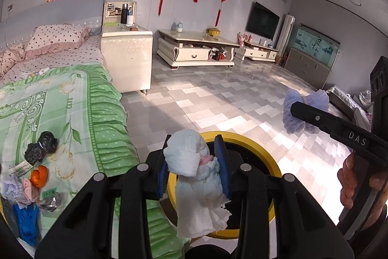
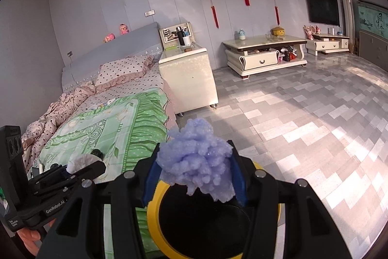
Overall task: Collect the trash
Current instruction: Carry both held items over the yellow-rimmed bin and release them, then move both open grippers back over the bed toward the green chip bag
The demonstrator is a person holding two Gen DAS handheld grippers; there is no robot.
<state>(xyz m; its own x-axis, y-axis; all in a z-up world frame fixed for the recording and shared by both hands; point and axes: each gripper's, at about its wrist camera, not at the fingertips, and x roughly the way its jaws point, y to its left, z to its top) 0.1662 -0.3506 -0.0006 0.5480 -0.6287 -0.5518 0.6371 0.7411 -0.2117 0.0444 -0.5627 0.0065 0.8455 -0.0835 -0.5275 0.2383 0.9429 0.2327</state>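
My left gripper (image 1: 193, 141) is shut on a crumpled white and pale-blue tissue wad (image 1: 191, 166), which hangs over the yellow-rimmed bin (image 1: 264, 154) with its black inside. A fluffy purple wad (image 2: 196, 159) sits between the blue pads of my right gripper (image 2: 194, 147), above the same bin (image 2: 155, 205). In the left wrist view the right gripper (image 1: 297, 111) comes in from the right with the purple wad (image 1: 320, 98). More trash lies on the bed: two black balls (image 1: 41, 147), orange peel (image 1: 38, 176), crumpled foil (image 1: 52, 202), a blue piece (image 1: 25, 220).
The bed with a green cover (image 1: 60, 101) lies left of the bin. A white bedside cabinet (image 1: 126, 57) stands beyond it, and a low cream table (image 1: 194, 47) against the far wall. Grey tiled floor (image 1: 230, 98) spreads to the right.
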